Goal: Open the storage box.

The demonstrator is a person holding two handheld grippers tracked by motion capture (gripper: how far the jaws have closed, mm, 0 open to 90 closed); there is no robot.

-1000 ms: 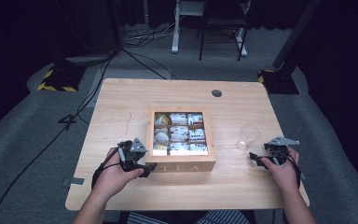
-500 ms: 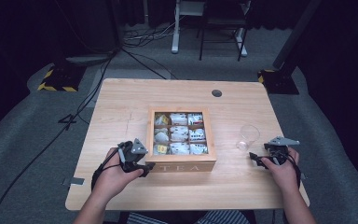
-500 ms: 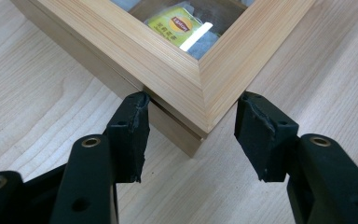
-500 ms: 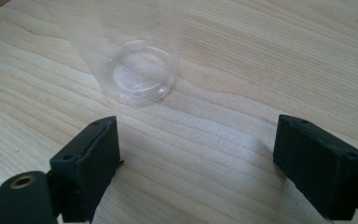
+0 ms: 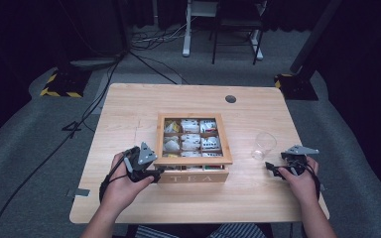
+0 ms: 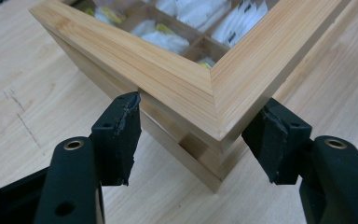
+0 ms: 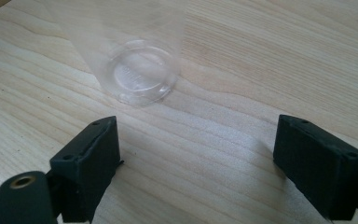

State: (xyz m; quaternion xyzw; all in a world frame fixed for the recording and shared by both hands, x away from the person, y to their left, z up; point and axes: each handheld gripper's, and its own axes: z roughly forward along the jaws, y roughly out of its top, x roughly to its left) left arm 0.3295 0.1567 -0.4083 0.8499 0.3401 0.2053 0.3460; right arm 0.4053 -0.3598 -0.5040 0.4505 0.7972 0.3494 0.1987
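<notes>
A wooden tea box (image 5: 193, 174) with a glass-paned lid stands mid-table, with tea bags in its compartments. My left gripper (image 5: 155, 173) is at the box's front left corner. In the left gripper view its jaws (image 6: 198, 140) straddle the corner of the lid (image 6: 186, 79) and have just been opening. The left pad's tip (image 6: 129, 105) touches the lid's edge. A clear plastic cup (image 5: 263, 145) stands upright to the right of the box. My right gripper (image 5: 270, 168) rests open on the table just short of the cup (image 7: 137, 70), with nothing between its jaws (image 7: 198, 158).
The light wooden table (image 5: 129, 114) has a round cable hole (image 5: 230, 98) at the back. Bare tabletop lies left of and behind the box. Past the far edge, cables, a desk frame and stand bases are on the floor.
</notes>
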